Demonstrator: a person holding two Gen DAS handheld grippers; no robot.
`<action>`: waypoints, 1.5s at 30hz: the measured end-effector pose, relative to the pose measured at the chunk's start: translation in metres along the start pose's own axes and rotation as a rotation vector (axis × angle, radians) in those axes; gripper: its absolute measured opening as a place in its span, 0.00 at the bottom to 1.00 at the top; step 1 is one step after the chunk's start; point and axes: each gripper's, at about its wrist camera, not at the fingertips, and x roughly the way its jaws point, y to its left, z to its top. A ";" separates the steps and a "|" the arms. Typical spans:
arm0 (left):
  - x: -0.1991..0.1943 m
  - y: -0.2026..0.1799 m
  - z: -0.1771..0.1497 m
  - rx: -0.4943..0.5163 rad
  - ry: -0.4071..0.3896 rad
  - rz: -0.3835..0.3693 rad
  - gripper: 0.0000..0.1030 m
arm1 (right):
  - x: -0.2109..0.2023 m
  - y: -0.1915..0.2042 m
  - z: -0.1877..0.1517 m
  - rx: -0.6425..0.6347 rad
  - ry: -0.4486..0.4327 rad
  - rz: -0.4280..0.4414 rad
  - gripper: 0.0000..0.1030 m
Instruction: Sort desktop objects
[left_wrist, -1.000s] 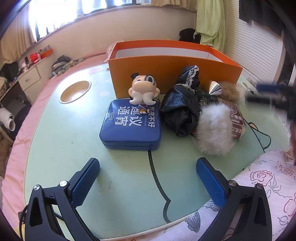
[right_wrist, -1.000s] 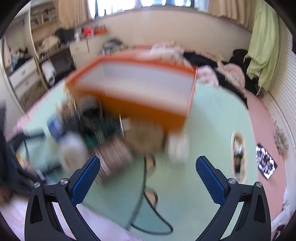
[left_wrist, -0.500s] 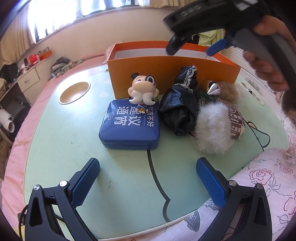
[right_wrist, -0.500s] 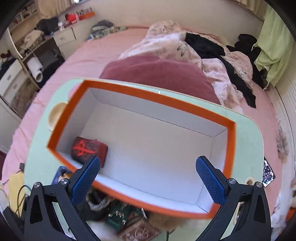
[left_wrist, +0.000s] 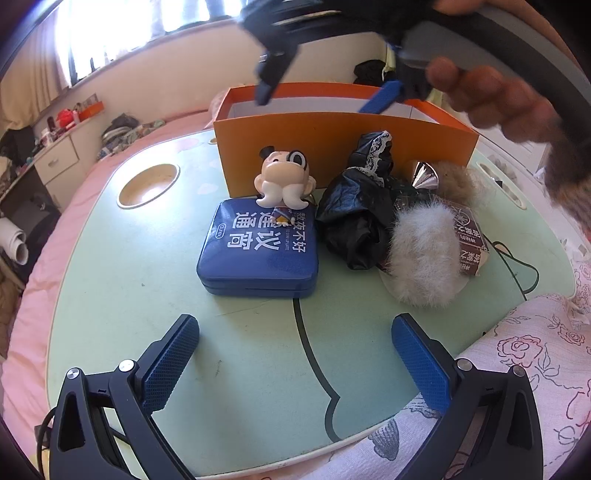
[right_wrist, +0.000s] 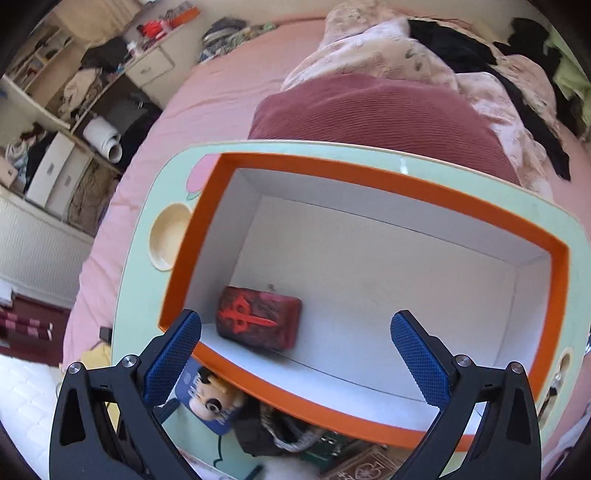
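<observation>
An orange box (left_wrist: 332, 147) with a white inside stands at the back of the green lap table (left_wrist: 129, 295). In front of it lie a blue zip case (left_wrist: 258, 251), a cartoon figurine (left_wrist: 284, 181), a black bag (left_wrist: 354, 218), a white fur pompom (left_wrist: 424, 258), a silver cone (left_wrist: 424, 173) and a brown packet (left_wrist: 469, 236). My left gripper (left_wrist: 295, 358) hovers open near the table's front edge. My right gripper (right_wrist: 295, 354) hangs open over the orange box (right_wrist: 554, 258), above a red patterned box (right_wrist: 258, 321) lying inside. The right gripper (left_wrist: 325, 92) also shows above the box rim.
A round cup recess (left_wrist: 147, 181) sits at the table's back left. A black cable (left_wrist: 517, 266) runs along the right side. Floral fabric (left_wrist: 517, 362) covers the near right edge. A hand (left_wrist: 498, 103) holds the right tool. Pink bedding (right_wrist: 221, 92) surrounds the table.
The right gripper swung up from beside the pile to above the orange box and dipped closer toward its left end. The left gripper stayed still.
</observation>
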 end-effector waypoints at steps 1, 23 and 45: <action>0.000 0.000 0.000 0.000 0.000 0.000 1.00 | 0.003 0.004 0.002 -0.003 0.016 0.005 0.99; 0.002 -0.001 0.003 0.004 -0.002 -0.004 1.00 | 0.022 -0.017 0.003 -0.009 0.153 -0.156 0.00; 0.003 -0.001 0.002 0.005 0.000 -0.007 1.00 | 0.029 0.000 -0.010 -0.120 0.251 -0.030 0.78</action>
